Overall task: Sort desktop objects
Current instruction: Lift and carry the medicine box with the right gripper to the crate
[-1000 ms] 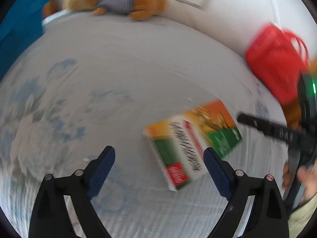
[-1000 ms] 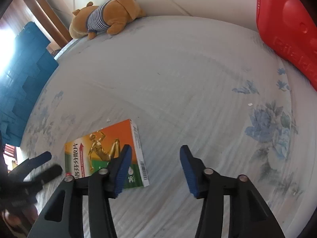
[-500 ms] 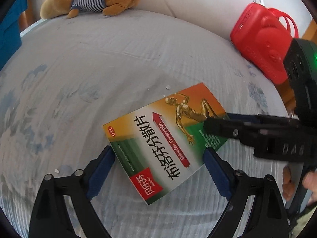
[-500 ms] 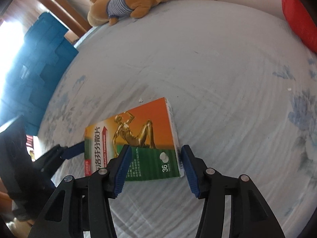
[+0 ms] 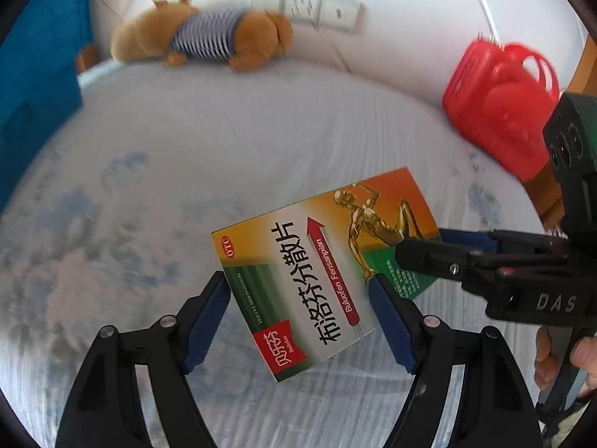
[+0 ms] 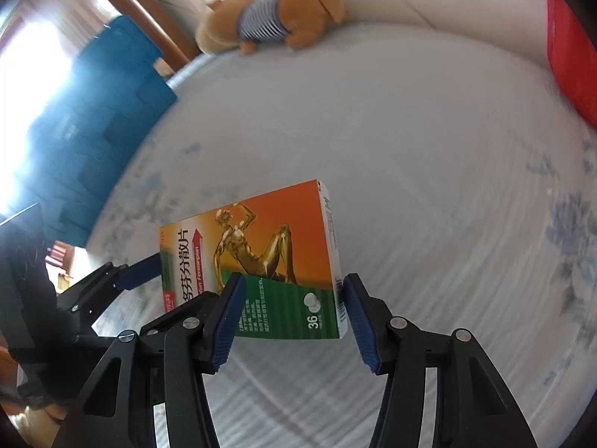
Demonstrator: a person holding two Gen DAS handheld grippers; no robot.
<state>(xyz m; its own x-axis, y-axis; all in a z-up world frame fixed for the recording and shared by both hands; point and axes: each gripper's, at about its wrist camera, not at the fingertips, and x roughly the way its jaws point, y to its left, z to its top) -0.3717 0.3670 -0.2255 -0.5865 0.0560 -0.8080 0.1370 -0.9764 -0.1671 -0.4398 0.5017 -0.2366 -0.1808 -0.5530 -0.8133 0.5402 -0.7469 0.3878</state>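
**A:** What is seen, from the largest thing down?

**B:** A white cloth cover printed with pale blue flowers (image 5: 261, 142) is spread under everything. In the left wrist view a deep blue fabric block (image 5: 33, 86) is seen at nine to ten o'clock. A red plastic container with a loop handle (image 5: 496, 112) is at two o'clock, and a brown plush bear in a striped shirt (image 5: 201, 37) at eleven.

**A:** And the thing to be sorted?

**B:** A flat cardboard medicine box (image 5: 317, 261) is found just past centre, toward four o'clock. Its face is orange and green, with a golden seated figure, a red arrow, Chinese lettering and "36" printed on it. It is tilted and held clear of the cover.

**A:** How are the tools set?

**B:** The right gripper (image 6: 289, 291) is clamped on the green end of the box, entering from three o'clock in the left wrist view. The left gripper (image 5: 298, 283) has just been closing, with the other end of the box between its blue pads. Whether they press cannot be told.

**A:** What is changed from a second ago?

**B:** The box was then lying flat on the cover, untouched by either tool.
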